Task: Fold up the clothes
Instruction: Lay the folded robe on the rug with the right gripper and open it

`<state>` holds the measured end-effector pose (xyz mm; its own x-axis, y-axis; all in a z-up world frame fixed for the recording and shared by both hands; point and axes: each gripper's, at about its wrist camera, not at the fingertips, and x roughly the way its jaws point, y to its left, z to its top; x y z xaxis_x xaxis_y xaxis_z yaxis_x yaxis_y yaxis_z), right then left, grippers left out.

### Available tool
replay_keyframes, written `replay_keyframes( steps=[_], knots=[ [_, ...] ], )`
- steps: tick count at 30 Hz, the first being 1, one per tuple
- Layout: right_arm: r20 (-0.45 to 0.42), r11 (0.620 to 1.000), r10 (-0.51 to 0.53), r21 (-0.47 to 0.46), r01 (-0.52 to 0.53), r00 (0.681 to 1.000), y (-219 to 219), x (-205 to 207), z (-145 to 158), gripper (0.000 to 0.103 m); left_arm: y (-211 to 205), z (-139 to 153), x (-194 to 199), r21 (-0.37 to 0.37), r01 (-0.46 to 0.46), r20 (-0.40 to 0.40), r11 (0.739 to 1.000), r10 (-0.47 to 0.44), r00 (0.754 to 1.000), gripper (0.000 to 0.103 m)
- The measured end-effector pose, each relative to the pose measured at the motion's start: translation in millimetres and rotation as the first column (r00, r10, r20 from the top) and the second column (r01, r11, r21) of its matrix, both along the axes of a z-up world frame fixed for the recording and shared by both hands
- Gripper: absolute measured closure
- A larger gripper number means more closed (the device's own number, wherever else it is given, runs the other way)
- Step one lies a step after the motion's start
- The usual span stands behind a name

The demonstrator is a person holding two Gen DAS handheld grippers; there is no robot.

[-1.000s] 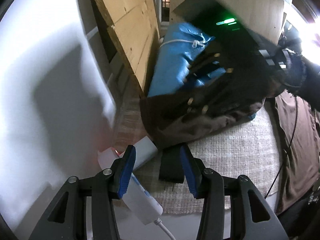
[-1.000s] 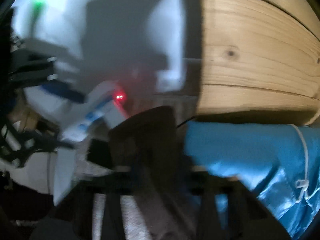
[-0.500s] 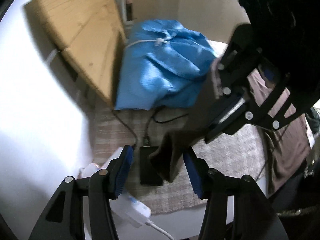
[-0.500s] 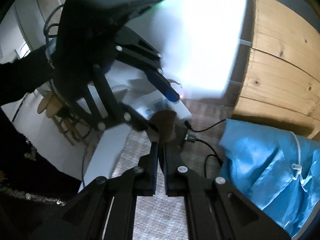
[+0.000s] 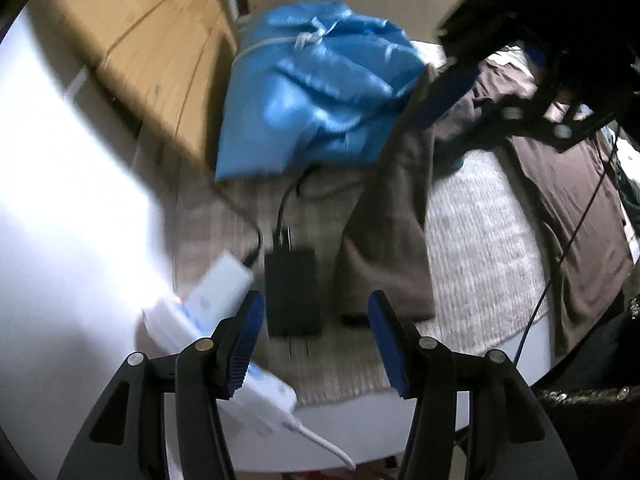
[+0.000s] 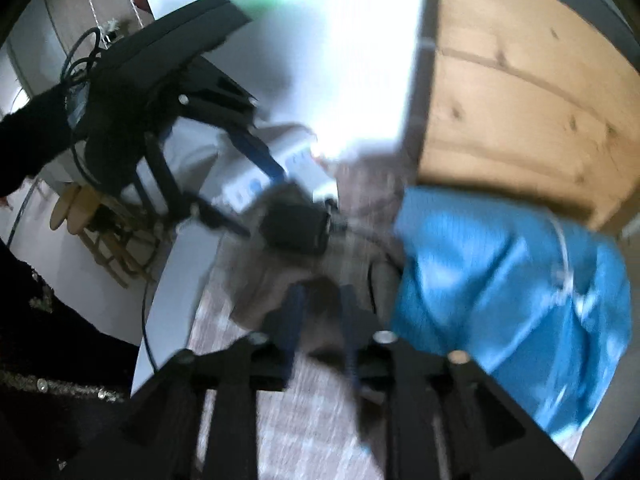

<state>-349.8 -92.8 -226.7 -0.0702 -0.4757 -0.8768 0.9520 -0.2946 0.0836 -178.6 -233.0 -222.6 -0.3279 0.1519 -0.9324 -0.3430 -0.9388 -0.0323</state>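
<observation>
A brown garment point(image 5: 384, 240) runs in a long strip from my right gripper point(image 5: 452, 88) at the upper right down onto the woven mat point(image 5: 472, 240). More of the garment point(image 5: 560, 184) lies spread at the right. In the right wrist view, which is blurred, my right gripper point(image 6: 320, 316) has its fingers parted, with brown cloth point(image 6: 276, 284) between and ahead of them. My left gripper point(image 5: 316, 340) is open and empty, low over the mat's near edge, just short of the strip's end. It appears as the left gripper point(image 6: 256, 200) at upper left in the right wrist view.
A shiny blue bag point(image 5: 316, 100) tied with white cord sits at the back of the mat against a wooden board point(image 5: 152, 40). A black power adapter point(image 5: 292, 292) with its cable and a white power strip point(image 5: 216, 300) lie by my left fingers. A white wall is at left.
My right gripper has drawn back toward the blue bag, its fingers parting from a tight pinch. The brown strip now lies longer on the mat. My left gripper stays open.
</observation>
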Motion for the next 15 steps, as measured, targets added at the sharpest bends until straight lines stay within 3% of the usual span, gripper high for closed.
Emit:
replay_keyframes(
  steps=[4, 6, 8, 11, 12, 15],
  knots=[
    [0.006, 0.989, -0.142, 0.034, 0.142, 0.990, 17, 25, -29, 0.059, -3, -8, 23, 0.059, -0.062, 0.003, 0.996, 0.062, 0.998, 0.051],
    [0.098, 0.957, -0.292, 0.026, 0.291, 0.951, 26, 21, -48, 0.058, 4, -14, 30, 0.028, -0.066, -0.002, 0.997, 0.066, 0.998, 0.051],
    [0.200, 0.898, -0.436, 0.030, 0.439, 0.878, 35, 14, -67, 0.058, 11, -18, 34, 0.021, -0.061, -0.008, 0.998, 0.061, 0.998, 0.051],
    [0.344, 0.768, -0.617, 0.066, 0.637, 0.708, 49, 5, -96, 0.058, 21, -22, 38, 0.052, -0.052, -0.010, 0.997, 0.053, 0.999, 0.051],
    [0.363, 0.743, -0.642, 0.078, 0.665, 0.675, 48, 6, -102, 0.058, 24, -24, 39, 0.062, -0.050, -0.011, 0.997, 0.050, 0.999, 0.051],
    [0.374, 0.680, -0.688, 0.034, 0.732, 0.622, 45, 6, -103, 0.058, 31, -24, 44, 0.075, -0.038, -0.013, 0.996, 0.039, 0.999, 0.051]
  ],
)
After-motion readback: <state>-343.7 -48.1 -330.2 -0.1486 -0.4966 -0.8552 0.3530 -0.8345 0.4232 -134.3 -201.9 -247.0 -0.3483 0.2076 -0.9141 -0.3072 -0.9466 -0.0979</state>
